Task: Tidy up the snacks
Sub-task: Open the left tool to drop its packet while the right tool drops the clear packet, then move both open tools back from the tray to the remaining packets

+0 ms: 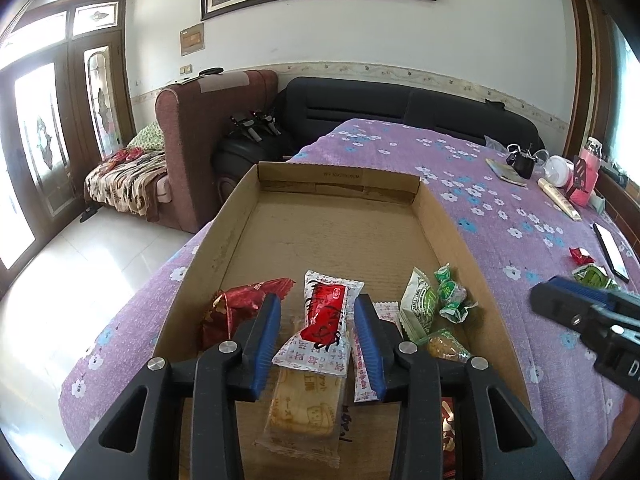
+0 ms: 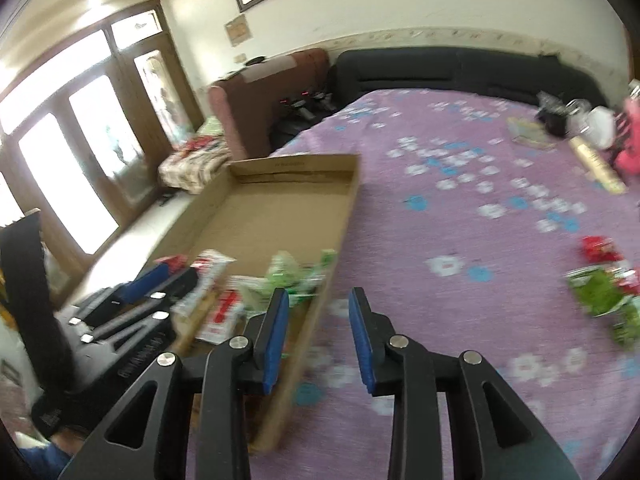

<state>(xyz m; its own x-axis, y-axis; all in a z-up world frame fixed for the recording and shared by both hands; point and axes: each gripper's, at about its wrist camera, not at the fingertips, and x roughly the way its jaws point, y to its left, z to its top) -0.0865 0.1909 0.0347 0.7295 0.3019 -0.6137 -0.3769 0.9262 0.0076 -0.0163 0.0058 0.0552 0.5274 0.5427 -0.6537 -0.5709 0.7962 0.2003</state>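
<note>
Left wrist view: the left gripper (image 1: 316,330) hangs partly open over the cardboard box (image 1: 448,216), its pads either side of a red-and-white packet (image 1: 326,314) but not pressing it; packet's long axis runs up-frame.

Right wrist view, blurred: the right gripper (image 2: 319,334) is empty, slightly parted, straddling the box wall. Loose snacks (image 2: 600,290) lie at right, nearer this hand; their shapes are smeared.

matt brown corrugated cardboard tray (image 1: 240,216) | glossy crinkled red foil snack wrapper (image 1: 232,304) | nubby purple flowered cloth cover (image 1: 500,208) | ribbed blue tool pads (image 1: 266,340)
</note>
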